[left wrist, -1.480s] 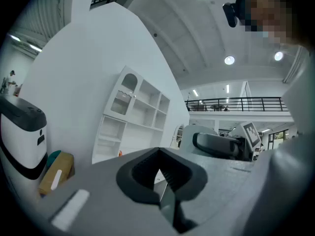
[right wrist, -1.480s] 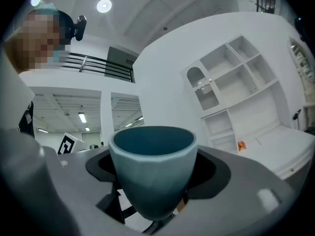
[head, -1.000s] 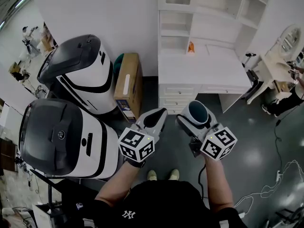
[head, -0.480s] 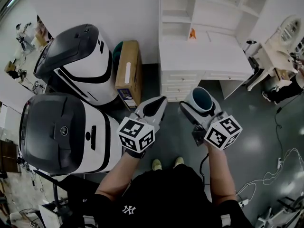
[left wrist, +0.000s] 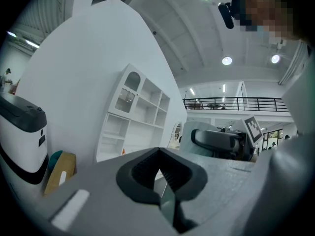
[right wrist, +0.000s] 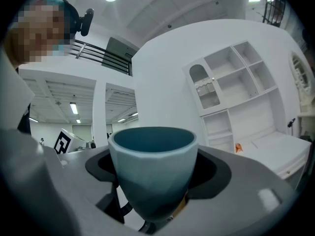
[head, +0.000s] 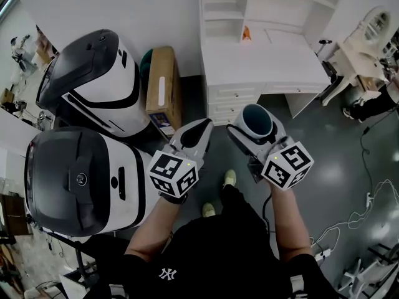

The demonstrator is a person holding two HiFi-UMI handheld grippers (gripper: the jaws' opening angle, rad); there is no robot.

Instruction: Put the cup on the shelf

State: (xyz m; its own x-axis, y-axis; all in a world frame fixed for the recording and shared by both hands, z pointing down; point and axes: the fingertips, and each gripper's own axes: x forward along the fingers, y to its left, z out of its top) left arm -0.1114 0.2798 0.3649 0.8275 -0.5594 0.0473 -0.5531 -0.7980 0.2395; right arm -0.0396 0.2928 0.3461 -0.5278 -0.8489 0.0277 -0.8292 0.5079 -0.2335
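Observation:
A pale blue cup with a dark teal inside stands upright between the jaws of my right gripper, which is shut on it. The cup is carried in the air over the dark floor, in front of the white desk. The white shelf unit rises behind the desk, its compartments seen beyond the cup in the right gripper view. My left gripper hangs beside it, jaws shut with nothing between them.
Two large white and black machines stand at the left. A brown cardboard box leans by the wall. A small orange object lies on the desk. Cables trail on the floor at right.
The view has shifted: the desk and shelf now sit nearer and more centred. Both grippers keep their hold and pose. The person's feet have stepped forward.

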